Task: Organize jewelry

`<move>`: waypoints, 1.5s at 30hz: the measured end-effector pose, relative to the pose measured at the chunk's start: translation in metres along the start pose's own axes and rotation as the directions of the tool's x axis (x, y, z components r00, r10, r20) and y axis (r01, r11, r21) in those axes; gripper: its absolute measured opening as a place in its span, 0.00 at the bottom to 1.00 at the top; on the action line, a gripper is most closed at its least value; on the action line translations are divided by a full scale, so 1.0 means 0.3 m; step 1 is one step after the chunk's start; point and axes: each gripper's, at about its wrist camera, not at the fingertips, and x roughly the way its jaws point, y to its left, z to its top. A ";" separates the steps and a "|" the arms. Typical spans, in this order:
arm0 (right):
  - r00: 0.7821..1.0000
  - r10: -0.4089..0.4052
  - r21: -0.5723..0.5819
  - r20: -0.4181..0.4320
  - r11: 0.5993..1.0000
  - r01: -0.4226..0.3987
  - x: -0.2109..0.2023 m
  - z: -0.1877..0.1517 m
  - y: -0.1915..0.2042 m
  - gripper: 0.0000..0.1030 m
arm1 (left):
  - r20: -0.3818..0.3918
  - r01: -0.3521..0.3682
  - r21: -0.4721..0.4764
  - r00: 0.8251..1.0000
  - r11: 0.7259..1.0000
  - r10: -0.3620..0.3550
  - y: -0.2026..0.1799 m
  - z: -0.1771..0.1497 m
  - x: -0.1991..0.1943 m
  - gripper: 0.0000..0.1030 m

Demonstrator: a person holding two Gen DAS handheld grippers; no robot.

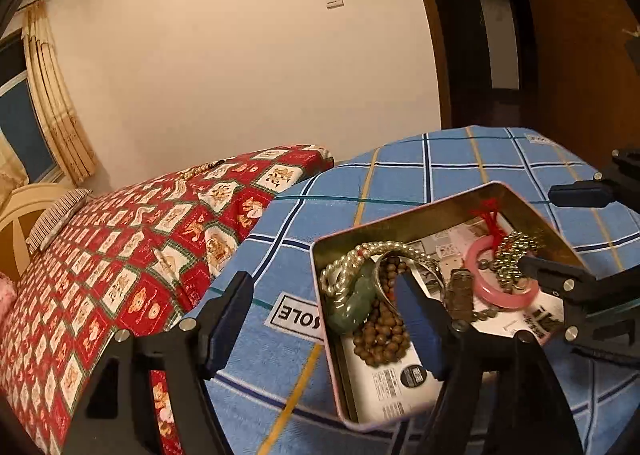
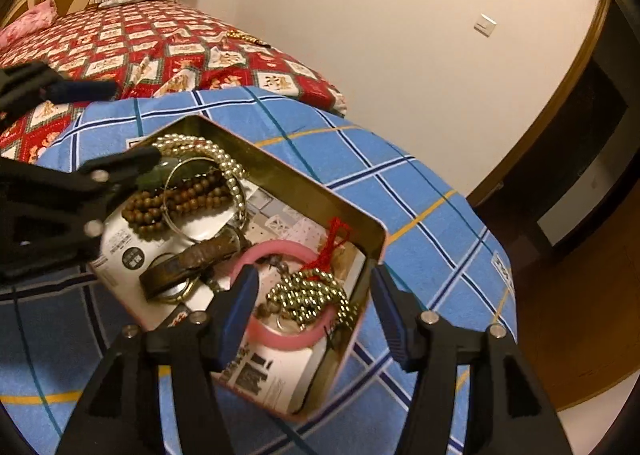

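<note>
On the blue checked quilt (image 1: pixel 400 175), laid over a bed with a red patterned cover (image 1: pixel 120 255), sits an open tin box (image 1: pixel 400 215) of jewelry: pearl strand (image 2: pixel 208 151), brown wooden beads (image 2: pixel 176 203), green jade piece (image 1: pixel 356 303), pink bangle (image 2: pixel 280 251), gold bead chain (image 2: pixel 312 295) with red tassel (image 2: pixel 332 243). Left gripper (image 1: pixel 324 315) stands wide open astride the tin's near-left wall, one finger outside, one over the wooden beads, grasping nothing. Right gripper (image 2: pixel 316 319) is likewise parted astride the opposite wall, inner finger (image 2: pixel 240 315) beside the pink bangle; whether it touches the bangle cannot be told, and nothing is held
</note>
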 end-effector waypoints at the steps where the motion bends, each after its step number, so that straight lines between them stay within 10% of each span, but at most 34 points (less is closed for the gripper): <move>1: 1.000 -0.003 0.003 0.002 1.000 0.003 -0.007 -0.002 -0.003 0.58 | 0.002 -0.006 -0.004 1.000 1.000 0.006 0.005 0.000 -0.012 0.71; 45: 0.995 -0.050 0.034 0.084 0.998 0.047 -0.254 -0.084 0.029 0.59 | 0.046 -0.041 -0.055 0.998 0.998 0.044 0.032 -0.050 -0.248 0.71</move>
